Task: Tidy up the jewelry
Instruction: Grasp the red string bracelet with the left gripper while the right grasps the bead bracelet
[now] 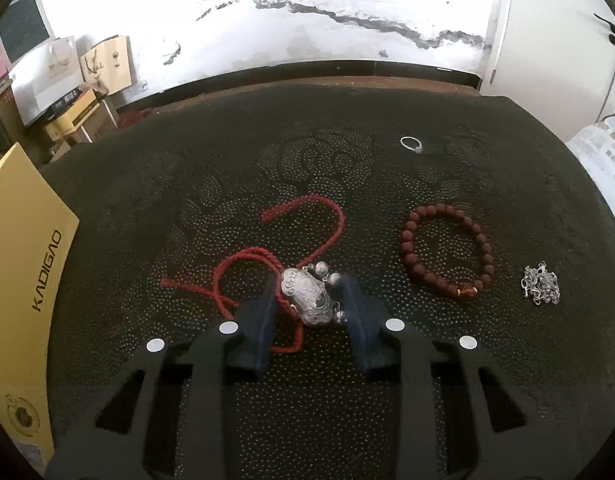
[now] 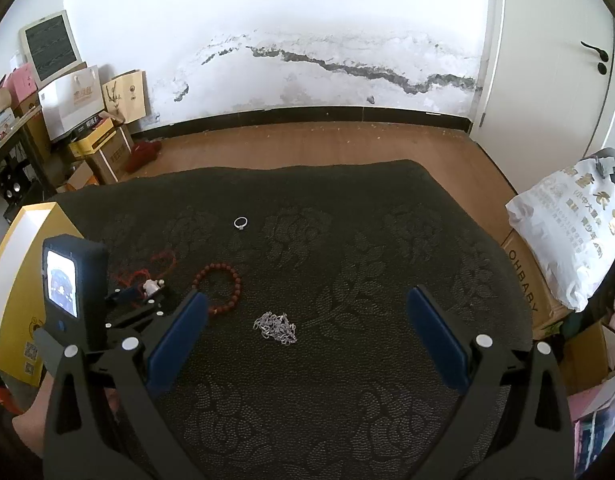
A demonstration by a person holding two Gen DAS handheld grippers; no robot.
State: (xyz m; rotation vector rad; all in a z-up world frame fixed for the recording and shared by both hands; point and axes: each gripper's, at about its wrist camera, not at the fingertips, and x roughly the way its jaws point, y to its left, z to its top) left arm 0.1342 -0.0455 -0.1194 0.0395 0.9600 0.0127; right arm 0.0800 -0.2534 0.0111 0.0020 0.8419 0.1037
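Observation:
A silver lock pendant (image 1: 309, 295) on a red braided cord (image 1: 307, 220) lies on the dark cloth (image 1: 267, 152). My left gripper (image 1: 309, 292) is low over it with a finger on each side of the pendant, still apart. A brown bead bracelet (image 1: 447, 252), a silver chain pile (image 1: 541, 284) and a silver ring (image 1: 411, 144) lie to the right. My right gripper (image 2: 307, 308) is wide open and empty above the chain pile (image 2: 276, 328); the bracelet (image 2: 221, 286) and ring (image 2: 240, 223) lie beyond. The left gripper (image 2: 147, 290) shows at the left.
A yellow box (image 1: 23, 264) stands open at the cloth's left edge, also in the right wrist view (image 2: 15, 280). Cardboard boxes and a white bag (image 2: 567, 232) stand at the right. Bags and cartons line the far left wall.

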